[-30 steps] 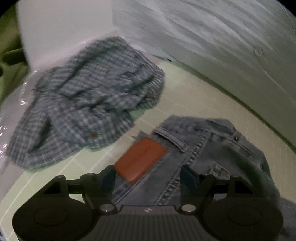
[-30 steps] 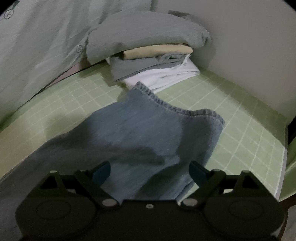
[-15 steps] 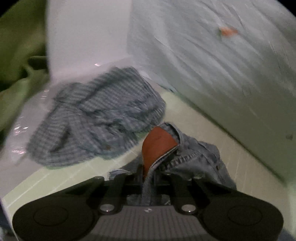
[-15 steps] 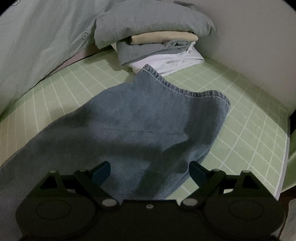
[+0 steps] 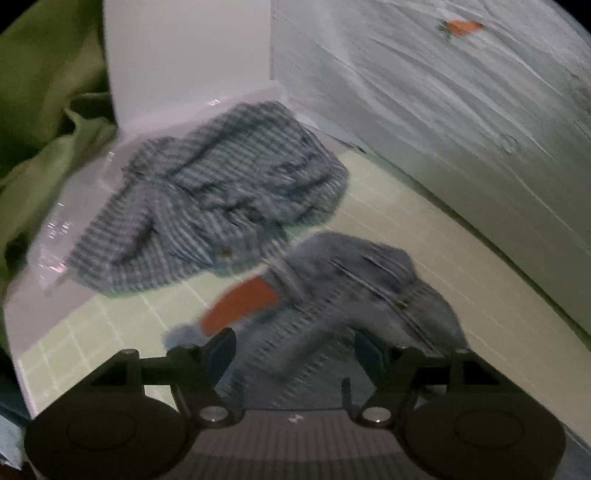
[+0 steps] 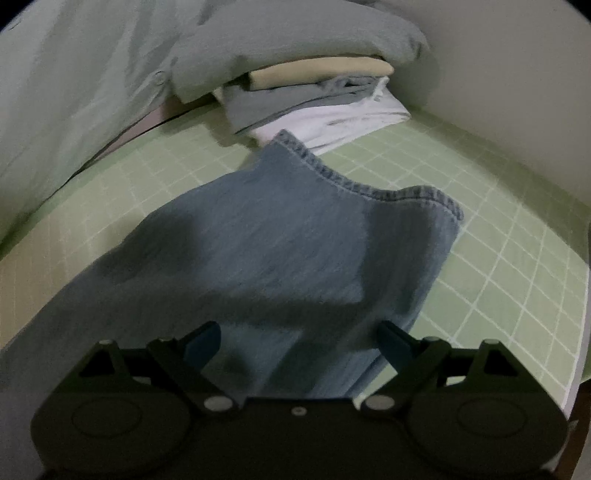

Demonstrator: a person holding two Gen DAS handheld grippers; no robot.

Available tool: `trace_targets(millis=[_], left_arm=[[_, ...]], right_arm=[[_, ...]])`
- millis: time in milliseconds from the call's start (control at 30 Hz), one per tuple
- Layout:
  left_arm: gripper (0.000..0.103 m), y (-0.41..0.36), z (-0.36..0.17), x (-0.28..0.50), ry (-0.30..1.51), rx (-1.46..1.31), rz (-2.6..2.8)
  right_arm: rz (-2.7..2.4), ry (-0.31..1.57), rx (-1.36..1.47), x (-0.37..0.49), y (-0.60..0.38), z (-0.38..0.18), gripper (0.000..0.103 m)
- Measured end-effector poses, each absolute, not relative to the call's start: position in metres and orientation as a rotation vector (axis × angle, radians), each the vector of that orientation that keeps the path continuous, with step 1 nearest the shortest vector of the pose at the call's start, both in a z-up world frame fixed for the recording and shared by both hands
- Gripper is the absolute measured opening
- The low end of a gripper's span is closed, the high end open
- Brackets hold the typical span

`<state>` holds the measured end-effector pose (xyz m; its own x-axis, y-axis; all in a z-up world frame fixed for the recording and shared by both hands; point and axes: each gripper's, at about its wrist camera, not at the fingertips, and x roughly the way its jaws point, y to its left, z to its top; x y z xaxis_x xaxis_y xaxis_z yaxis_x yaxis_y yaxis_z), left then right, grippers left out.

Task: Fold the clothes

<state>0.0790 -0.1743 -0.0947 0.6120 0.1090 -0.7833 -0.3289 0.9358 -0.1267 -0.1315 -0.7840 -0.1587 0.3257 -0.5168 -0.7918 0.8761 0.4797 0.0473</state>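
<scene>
- Jeans (image 5: pixel 351 295): faded blue denim, with an orange-brown patch (image 5: pixel 240 304) at the waistband; the leg (image 6: pixel 280 251) before my right gripper (image 6: pixel 299 341) is the same blue, with a paler stitched hem.
- Shirt (image 5: pixel 214 206): blue and white check.
- Mat (image 6: pixel 498 251): pale green, ruled with a white grid.
- Folded pile (image 6: pixel 306 81): grey on top, then beige, grey-blue and white.
- Hanging sheet (image 5: pixel 443 110): pale grey-blue, bearing a small orange mark (image 5: pixel 463 27).
- Cloth at the left edge (image 5: pixel 44 110): olive green.
- My left gripper (image 5: pixel 295 350): black body, blue pads.
</scene>
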Motion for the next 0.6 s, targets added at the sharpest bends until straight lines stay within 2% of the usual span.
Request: trace_targets(millis=[300, 400, 467, 500, 533, 600], left_arm=[[0.073, -0.233, -0.094, 0.084, 0.940, -0.199, 0.142], [0.073, -0.247, -0.092, 0.086, 0.941, -0.198, 0.113], [0.073, -0.254, -0.091, 0.086, 0.943, -0.202, 0.097], [0.072, -0.257, -0.090, 0.087, 0.944, -0.199, 0.088], [0.072, -0.260, -0.089, 0.087, 0.944, -0.194, 0.079], [0.073, -0.267, -0.086, 0.086, 0.937, -0.168, 0.067]], right_arm=[[-1.139, 0.658, 0.766, -0.169, -0.853, -0.173, 0.093], [-1.162, 0.607, 0.872, -0.180, -0.878, -0.178, 0.084], [-1.131, 0.568, 0.911, -0.182, -0.889, -0.177, 0.051], [-1.113, 0.583, 0.913, -0.180, -0.894, -0.176, 0.025], [-1.090, 0.599, 0.897, -0.176, -0.896, -0.172, 0.013], [-1.009, 0.544, 0.788, -0.172, -0.888, -0.147, 0.010]])
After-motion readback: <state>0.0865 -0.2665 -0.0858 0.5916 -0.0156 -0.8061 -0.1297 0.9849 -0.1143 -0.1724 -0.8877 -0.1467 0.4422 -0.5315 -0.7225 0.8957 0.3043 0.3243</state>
